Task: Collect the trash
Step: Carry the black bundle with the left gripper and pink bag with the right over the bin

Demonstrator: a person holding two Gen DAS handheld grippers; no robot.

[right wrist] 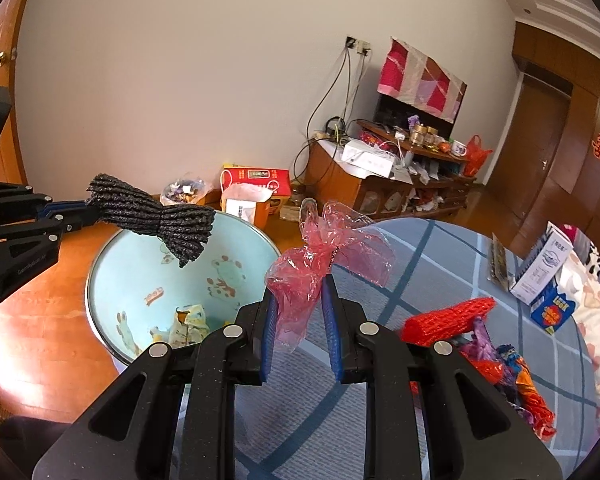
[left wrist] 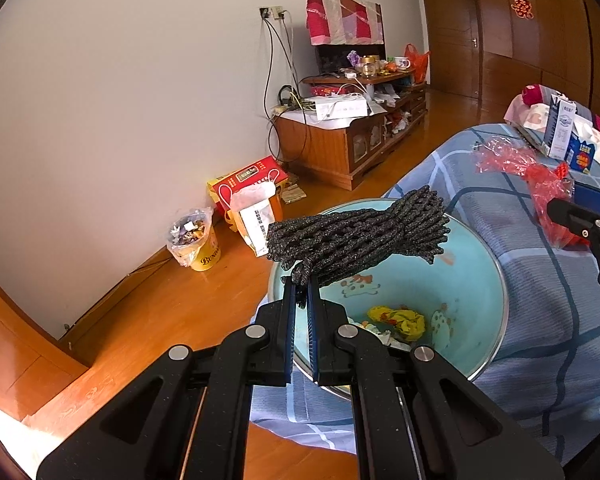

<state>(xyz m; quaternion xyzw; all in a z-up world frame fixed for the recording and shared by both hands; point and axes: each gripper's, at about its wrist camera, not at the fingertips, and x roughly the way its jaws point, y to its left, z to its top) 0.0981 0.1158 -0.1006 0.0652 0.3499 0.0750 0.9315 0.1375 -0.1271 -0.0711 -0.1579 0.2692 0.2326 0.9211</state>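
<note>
My left gripper (left wrist: 300, 286) is shut on a dark grey foam net sleeve (left wrist: 360, 236), which hangs in the air over the light blue basin (left wrist: 480, 280). The basin sits at the edge of the blue checked bed cover and holds crumpled yellow and white wrappers (left wrist: 398, 320). From the right wrist view the same grey net (right wrist: 156, 216) hovers over the basin (right wrist: 112, 280), with the left gripper (right wrist: 86, 212) at the far left. My right gripper (right wrist: 300, 296) is shut on a crumpled red plastic bag (right wrist: 328, 256), held above the bed cover just right of the basin.
On the bed cover (right wrist: 440, 280) lie a red foam net (right wrist: 448, 316), colourful wrappers (right wrist: 516, 380) and a white and blue carton (right wrist: 540, 268). A lined yellow bucket (left wrist: 196, 240) and a red box (left wrist: 252, 180) stand on the wooden floor by the wall, beside a cluttered TV cabinet (left wrist: 352, 136).
</note>
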